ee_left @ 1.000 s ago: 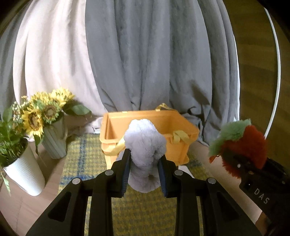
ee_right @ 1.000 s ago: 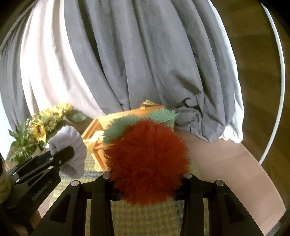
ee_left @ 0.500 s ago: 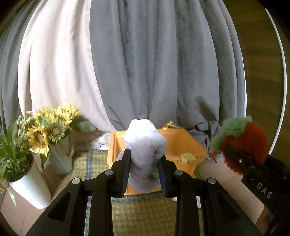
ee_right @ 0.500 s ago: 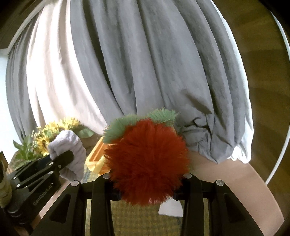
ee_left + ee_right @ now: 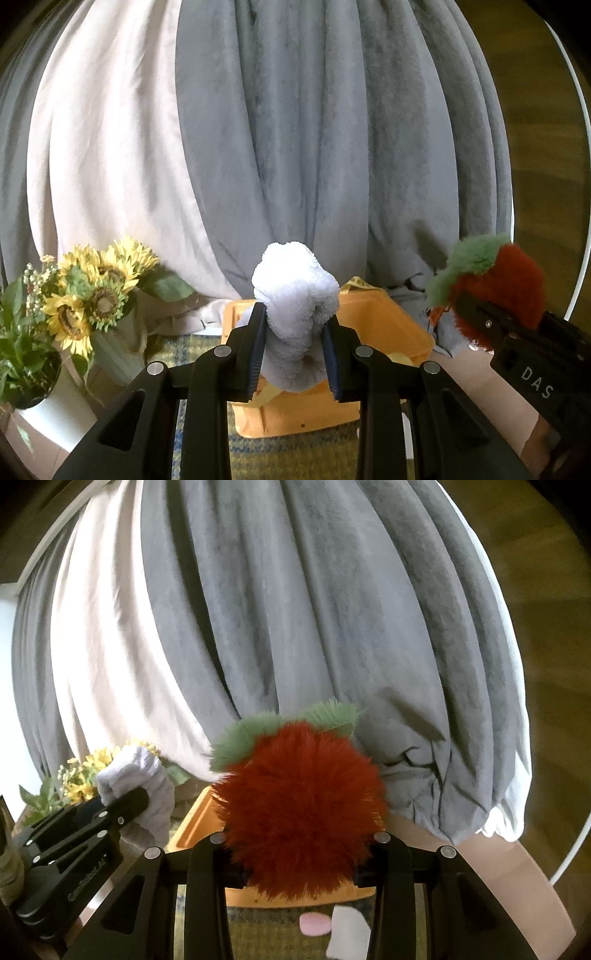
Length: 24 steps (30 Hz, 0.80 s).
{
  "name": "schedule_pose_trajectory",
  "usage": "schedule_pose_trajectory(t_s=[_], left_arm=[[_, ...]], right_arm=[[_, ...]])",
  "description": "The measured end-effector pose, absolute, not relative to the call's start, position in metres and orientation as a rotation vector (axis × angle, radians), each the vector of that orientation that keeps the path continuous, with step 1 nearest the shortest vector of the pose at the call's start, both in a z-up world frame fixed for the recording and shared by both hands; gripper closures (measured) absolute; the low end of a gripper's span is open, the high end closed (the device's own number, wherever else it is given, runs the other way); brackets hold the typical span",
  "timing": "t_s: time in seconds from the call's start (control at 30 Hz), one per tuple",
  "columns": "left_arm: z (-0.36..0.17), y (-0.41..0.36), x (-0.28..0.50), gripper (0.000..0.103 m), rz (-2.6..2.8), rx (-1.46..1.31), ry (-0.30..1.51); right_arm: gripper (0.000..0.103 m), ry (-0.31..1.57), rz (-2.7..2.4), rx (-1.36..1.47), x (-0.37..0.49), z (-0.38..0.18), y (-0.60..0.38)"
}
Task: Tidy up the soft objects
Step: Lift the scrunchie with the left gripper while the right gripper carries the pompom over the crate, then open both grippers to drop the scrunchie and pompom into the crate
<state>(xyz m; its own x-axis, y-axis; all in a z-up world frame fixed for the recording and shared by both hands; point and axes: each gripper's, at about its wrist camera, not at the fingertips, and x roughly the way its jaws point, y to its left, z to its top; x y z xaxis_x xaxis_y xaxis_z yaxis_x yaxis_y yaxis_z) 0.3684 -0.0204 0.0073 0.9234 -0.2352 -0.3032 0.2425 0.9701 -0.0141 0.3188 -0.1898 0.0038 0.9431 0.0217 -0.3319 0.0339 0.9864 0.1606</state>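
Two plush toys [image 5: 295, 291] [image 5: 303, 812], two grippers [image 5: 293, 354] [image 5: 299, 864], one orange basket [image 5: 380, 325].

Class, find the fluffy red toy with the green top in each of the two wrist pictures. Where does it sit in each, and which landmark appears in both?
Left wrist view: the red toy sits at the right edge, clamped in the right tool.
Right wrist view: the toy fills the lower centre, between that tool's fingers.
Shared landmark: the orange bin.
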Motion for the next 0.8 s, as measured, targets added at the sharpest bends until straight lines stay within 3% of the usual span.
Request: schedule_pose_trajectory(t_s=[0.8], left_arm=[[-0.011,-0.030,0.467,0.074,-0.253,0.042,0.356]], right_arm=[[0.064,0.412,0.012,0.176,0.422,-0.017,-0.194]])
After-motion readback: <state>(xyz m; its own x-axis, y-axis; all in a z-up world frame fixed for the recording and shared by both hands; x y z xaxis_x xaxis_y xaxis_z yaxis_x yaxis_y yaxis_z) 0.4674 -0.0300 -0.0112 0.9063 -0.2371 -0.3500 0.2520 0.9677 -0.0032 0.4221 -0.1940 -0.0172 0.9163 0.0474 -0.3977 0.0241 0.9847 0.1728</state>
